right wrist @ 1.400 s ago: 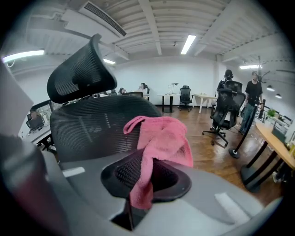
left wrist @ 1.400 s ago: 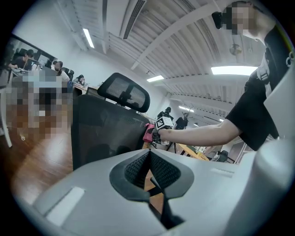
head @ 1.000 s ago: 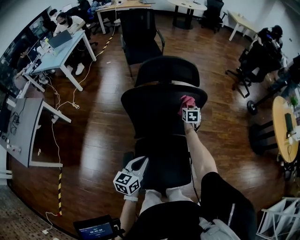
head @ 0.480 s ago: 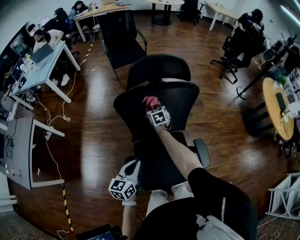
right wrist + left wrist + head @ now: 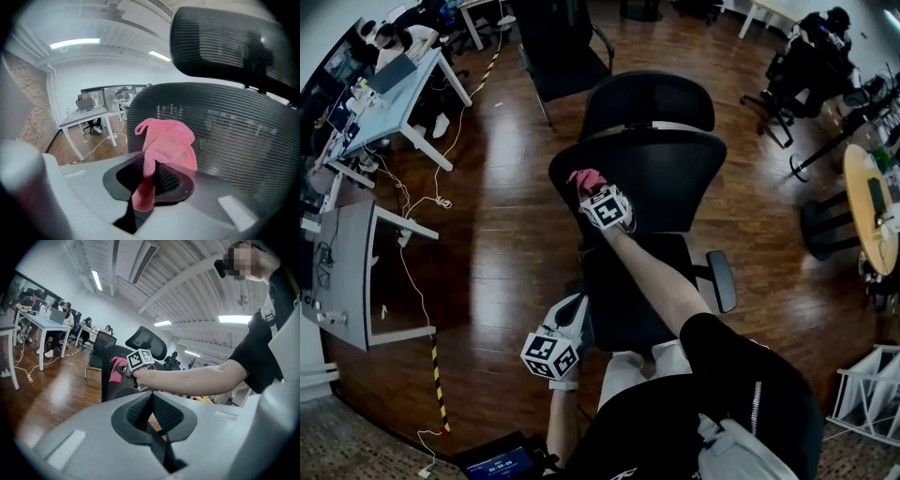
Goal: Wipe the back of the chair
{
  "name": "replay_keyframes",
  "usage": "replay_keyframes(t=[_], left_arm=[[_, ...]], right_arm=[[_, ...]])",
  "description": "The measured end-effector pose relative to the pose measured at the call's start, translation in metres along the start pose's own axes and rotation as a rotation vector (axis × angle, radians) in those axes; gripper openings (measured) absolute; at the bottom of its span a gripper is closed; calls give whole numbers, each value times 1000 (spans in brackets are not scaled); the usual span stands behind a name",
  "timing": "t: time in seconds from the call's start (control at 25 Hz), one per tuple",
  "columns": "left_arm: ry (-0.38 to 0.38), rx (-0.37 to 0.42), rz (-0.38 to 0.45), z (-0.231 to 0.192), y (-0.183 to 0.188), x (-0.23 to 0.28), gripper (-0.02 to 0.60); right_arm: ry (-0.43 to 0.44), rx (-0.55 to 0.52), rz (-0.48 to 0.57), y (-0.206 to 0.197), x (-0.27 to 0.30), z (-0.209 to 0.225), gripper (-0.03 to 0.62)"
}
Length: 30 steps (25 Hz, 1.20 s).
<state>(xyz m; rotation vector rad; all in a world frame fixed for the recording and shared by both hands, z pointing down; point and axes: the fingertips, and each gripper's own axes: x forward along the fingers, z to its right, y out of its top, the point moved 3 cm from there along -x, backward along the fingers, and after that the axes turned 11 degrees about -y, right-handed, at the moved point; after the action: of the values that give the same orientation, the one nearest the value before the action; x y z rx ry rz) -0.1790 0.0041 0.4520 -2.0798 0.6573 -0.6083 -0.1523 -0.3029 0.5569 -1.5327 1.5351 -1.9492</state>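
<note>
Swept leftward to the left edge of the chair back [image 5: 675,178], my right tongs [image 5: 150,176] clamp the pink cloth [image 5: 168,140]; left tongs [image 5: 151,401] closed, empty. Risk: overshooting that edge may lift the cloth off the mesh.

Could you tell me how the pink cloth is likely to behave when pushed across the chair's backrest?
Probably floppy: the pink cloth folds and droops above the right gripper. Its fuzzy nap would likely drag on the mesh backrest.
</note>
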Motion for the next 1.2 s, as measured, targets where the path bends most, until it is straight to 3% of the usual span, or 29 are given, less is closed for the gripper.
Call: replay_keyframes(t=[0.28, 0.48, 0.84, 1.2], left_arm=[[36, -10, 5, -7, -3, -18, -6], [50, -16, -5, -9, -3, -21, -6], [10, -8, -45, 1, -2, 15, -6], [-63, 6, -94, 25, -5, 78, -6]], right_arm=[[85, -45, -13, 4, 14, -50, 41], [85, -33, -16, 2, 15, -50, 41], [48, 6, -25, -25, 8, 5, 41], [-23, 67, -54, -61, -27, 91, 41]])
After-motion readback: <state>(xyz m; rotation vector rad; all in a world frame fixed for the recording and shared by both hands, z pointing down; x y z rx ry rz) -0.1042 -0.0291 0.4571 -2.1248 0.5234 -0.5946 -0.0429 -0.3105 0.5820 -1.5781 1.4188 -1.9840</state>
